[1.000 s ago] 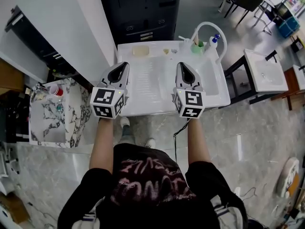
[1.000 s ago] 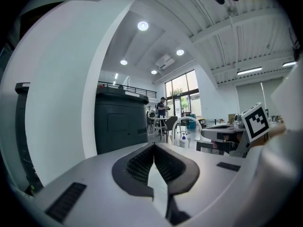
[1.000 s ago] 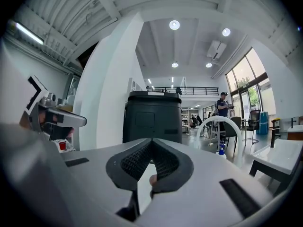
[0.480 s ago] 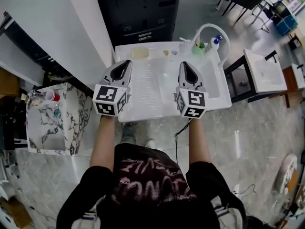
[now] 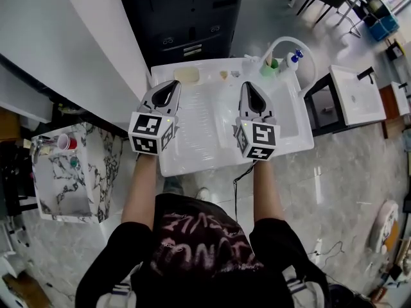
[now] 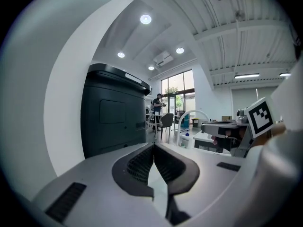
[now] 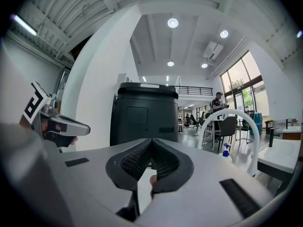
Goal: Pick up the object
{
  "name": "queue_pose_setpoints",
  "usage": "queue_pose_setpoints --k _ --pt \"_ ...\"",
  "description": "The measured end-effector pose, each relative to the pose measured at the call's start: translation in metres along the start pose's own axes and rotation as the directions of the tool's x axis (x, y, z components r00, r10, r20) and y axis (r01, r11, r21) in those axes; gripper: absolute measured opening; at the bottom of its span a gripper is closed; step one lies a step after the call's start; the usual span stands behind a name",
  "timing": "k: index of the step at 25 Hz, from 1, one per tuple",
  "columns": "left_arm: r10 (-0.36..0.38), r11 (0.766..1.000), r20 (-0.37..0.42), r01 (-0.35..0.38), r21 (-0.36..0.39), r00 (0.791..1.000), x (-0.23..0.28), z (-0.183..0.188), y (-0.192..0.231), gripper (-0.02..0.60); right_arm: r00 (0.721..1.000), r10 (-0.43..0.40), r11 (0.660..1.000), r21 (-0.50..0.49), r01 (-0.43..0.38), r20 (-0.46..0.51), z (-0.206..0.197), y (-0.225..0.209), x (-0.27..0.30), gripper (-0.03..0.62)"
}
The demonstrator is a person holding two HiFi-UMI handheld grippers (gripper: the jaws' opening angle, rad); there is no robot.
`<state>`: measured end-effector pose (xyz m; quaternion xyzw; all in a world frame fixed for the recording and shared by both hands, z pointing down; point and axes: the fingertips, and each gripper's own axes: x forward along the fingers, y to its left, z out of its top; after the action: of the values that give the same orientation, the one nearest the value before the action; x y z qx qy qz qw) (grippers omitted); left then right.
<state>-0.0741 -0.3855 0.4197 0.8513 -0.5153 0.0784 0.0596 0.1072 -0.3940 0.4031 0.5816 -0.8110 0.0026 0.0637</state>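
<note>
White sink bench point(image 5: 204, 124) seen from above, standing in front of a dark cabinet point(image 5: 186, 11). It has a ribbed draining area on its left half and a basin on its right half. An arched white faucet point(image 5: 283, 41) rises at the far right corner, with a green cup point(image 5: 268, 66) and a blue-topped spray bottle point(image 5: 294, 58) beside it.

A beige pad point(image 5: 187, 74) lies flat at the far left corner. Two small pieces point(image 5: 223, 74) sit along the far edge between the pad and the faucet. Which of these is the object to be picked up cannot be told; none is held or touched.

Left gripper point(image 5: 173, 84): held over the left half of the bench, pointing at the far edge. Its jaws are closed tip to tip with nothing between them, as the left gripper view point(image 6: 154, 145) confirms.

Right gripper point(image 5: 246, 86): held over the middle of the bench, level with the left one and well apart from it. Its jaws are likewise closed and empty point(image 7: 151, 141). Its own view looks past them to the cabinet point(image 7: 144, 112) and the faucet arch point(image 7: 232, 119).

Off the bench, a marble-patterned table point(image 5: 58, 178) carrying a red cup point(image 5: 64, 142) stands to the left. A white table point(image 5: 356, 95) stands to the right.
</note>
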Motion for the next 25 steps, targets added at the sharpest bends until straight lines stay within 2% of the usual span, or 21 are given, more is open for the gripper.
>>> queue_pose_setpoints --k 10,14,16,24,25 --pt "-0.023 1.000 -0.026 0.023 -0.005 0.999 0.030 -0.008 0.012 0.017 1.000 -0.011 0.999 0.032 0.011 -0.019 -0.002 -0.007 0.021 0.015" --pt "-0.049 0.999 -0.044 0.049 0.000 0.998 0.047 -0.014 0.010 0.017 0.999 -0.023 0.999 -0.023 0.022 -0.045 -0.009 -0.012 0.025 0.015" --pt "-0.061 0.998 -0.055 0.061 0.007 0.997 0.056 -0.017 0.009 0.017 0.998 -0.033 0.999 -0.017 0.032 -0.047 -0.011 -0.017 0.027 0.015" --pt "-0.123 0.992 -0.172 0.126 0.005 0.977 0.114 -0.067 0.007 0.020 0.996 -0.077 0.996 0.044 0.079 -0.045 -0.015 -0.041 0.033 0.015" --pt "-0.137 0.990 -0.195 0.140 0.001 0.971 0.120 -0.075 0.006 0.052 0.996 -0.081 0.995 0.049 0.083 -0.045 -0.016 -0.043 0.033 0.015"
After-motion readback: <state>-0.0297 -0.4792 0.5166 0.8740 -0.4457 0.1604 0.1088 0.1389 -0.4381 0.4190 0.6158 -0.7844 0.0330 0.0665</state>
